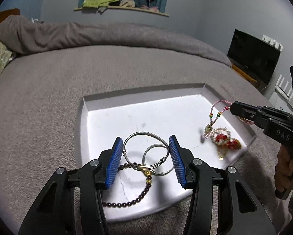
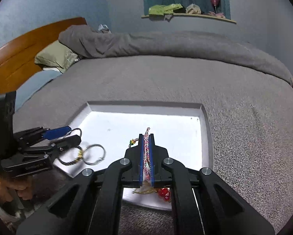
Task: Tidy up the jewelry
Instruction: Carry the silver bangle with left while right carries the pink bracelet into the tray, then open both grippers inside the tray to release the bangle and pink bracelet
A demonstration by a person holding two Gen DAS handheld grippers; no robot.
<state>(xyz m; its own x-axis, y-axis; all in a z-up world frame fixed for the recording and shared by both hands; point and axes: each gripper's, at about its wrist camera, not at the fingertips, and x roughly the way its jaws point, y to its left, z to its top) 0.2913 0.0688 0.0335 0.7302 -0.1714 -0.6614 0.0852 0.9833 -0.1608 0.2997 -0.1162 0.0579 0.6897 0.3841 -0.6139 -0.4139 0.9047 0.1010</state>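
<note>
Setting: white tray (image 1: 99, 105) on a grey bed (image 1: 48, 78), centre of frame.
Left gripper (image 1: 146, 162): jaws apart, flanking two silver bangles (image 1: 146, 146) lying flat in the tray, lower centre.
Dark bead bracelet (image 1: 138, 195): curving beneath the bangles toward the lower edge.
Right gripper (image 2: 146, 156): jaws clamped on a pink cord bracelet (image 2: 146, 152), cord running lengthwise between the pads, loop pointing away from camera.
Red-and-gold ornament (image 1: 226, 143): tray's right side.
</note>
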